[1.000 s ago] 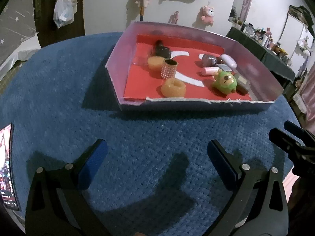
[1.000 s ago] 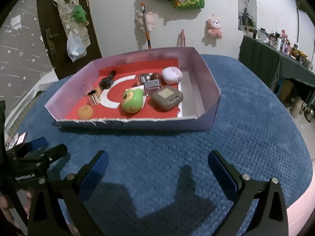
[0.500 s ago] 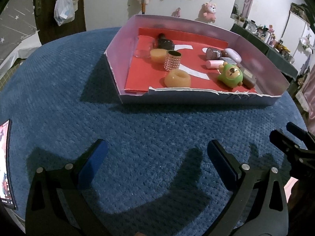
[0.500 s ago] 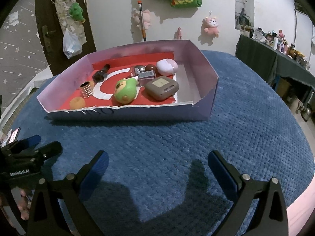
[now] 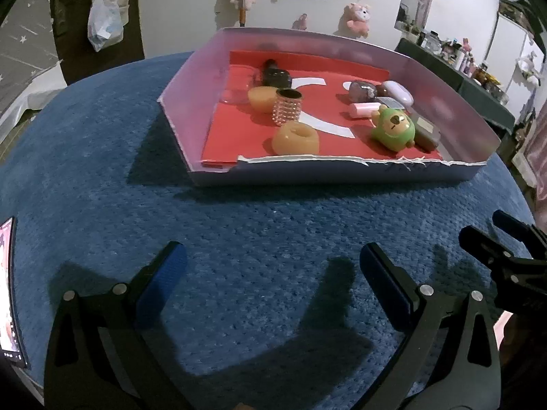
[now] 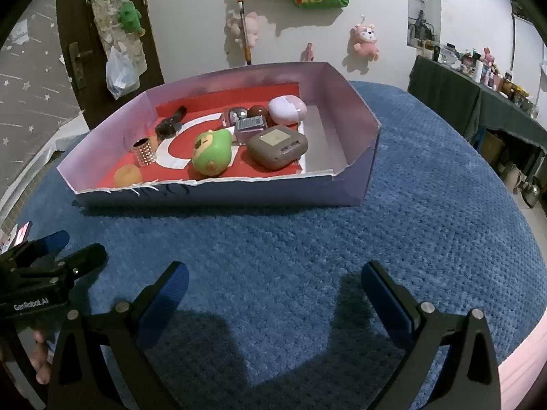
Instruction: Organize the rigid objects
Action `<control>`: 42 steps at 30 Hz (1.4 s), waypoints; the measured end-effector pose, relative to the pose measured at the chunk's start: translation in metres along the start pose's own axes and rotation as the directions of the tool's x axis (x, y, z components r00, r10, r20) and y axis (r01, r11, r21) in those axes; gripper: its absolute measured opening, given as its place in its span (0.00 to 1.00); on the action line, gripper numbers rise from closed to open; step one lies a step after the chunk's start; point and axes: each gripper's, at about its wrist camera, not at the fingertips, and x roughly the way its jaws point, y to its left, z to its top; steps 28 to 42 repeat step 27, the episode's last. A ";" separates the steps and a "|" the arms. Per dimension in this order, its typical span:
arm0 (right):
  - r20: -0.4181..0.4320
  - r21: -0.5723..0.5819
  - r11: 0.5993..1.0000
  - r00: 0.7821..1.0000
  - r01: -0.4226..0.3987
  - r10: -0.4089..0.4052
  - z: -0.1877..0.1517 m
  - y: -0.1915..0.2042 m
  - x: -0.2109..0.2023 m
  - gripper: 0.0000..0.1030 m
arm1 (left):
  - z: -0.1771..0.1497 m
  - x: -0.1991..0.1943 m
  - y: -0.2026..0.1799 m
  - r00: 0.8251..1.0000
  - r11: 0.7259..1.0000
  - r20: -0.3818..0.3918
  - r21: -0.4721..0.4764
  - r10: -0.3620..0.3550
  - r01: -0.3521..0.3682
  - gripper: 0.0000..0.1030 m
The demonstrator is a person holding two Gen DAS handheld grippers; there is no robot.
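A shallow lilac box point(image 5: 342, 172) point(image 6: 355, 102) with a red floor sits on the blue cloth. Inside lie a green bear toy point(image 5: 394, 129) point(image 6: 211, 151), an orange ring point(image 5: 296, 138), a studded gold cylinder point(image 5: 288, 106) point(image 6: 144, 151), a brown case point(image 6: 277, 147), a pale pink case point(image 6: 286, 110) and several smaller items. My left gripper point(image 5: 271, 275) hangs open over bare cloth in front of the box, holding nothing. My right gripper point(image 6: 273, 283) is open too, also short of the box and holding nothing. Each gripper shows at the edge of the other's view.
The blue textured cloth point(image 6: 427, 212) covers a round table. A phone point(image 5: 8, 290) lies at the table's left edge. Plush toys hang on the white wall behind. A dark cluttered shelf point(image 6: 478, 82) stands at the far right. A door point(image 6: 89, 51) stands to the left.
Both views have shifted slightly: the box looked lower and flatter half a second ago and now appears more from above again. Both grippers stay open; nothing in the box moved.
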 end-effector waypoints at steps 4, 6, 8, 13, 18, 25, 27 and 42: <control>-0.012 0.000 1.000 1.000 0.003 -0.003 -0.001 0.000 0.003 1.00 | 0.000 0.002 -0.005 1.000 1.000 -0.004 0.017 0.026 -0.026 1.00; -0.021 0.003 1.000 1.000 0.002 -0.002 -0.001 0.000 0.005 1.00 | -0.001 0.003 -0.007 0.999 0.999 -0.005 0.027 0.041 -0.041 1.00; -0.026 0.004 1.000 1.000 0.004 -0.004 -0.001 0.000 0.006 1.00 | -0.002 0.004 -0.010 0.998 0.998 -0.007 0.039 0.057 -0.056 1.00; -0.028 -0.005 1.000 1.000 0.012 -0.012 -0.001 0.001 0.008 1.00 | -0.001 0.004 -0.010 0.998 0.998 -0.010 0.033 0.061 -0.061 1.00; -0.027 -0.019 1.000 0.999 0.024 -0.025 -0.001 0.003 0.010 1.00 | -0.002 0.004 -0.010 0.998 0.997 -0.003 0.029 0.066 -0.066 1.00; -0.024 -0.028 0.999 0.999 0.039 -0.040 -0.002 0.006 0.011 1.00 | -0.004 0.004 -0.009 0.998 0.998 0.007 0.030 0.063 -0.063 1.00; -0.024 -0.032 0.999 0.999 0.043 -0.044 -0.001 0.007 0.013 1.00 | -0.004 0.004 -0.009 0.998 0.998 0.007 0.030 0.063 -0.063 1.00; -0.024 -0.032 0.999 0.999 0.043 -0.044 -0.001 0.007 0.013 1.00 | -0.004 0.004 -0.009 0.998 0.998 0.007 0.030 0.063 -0.063 1.00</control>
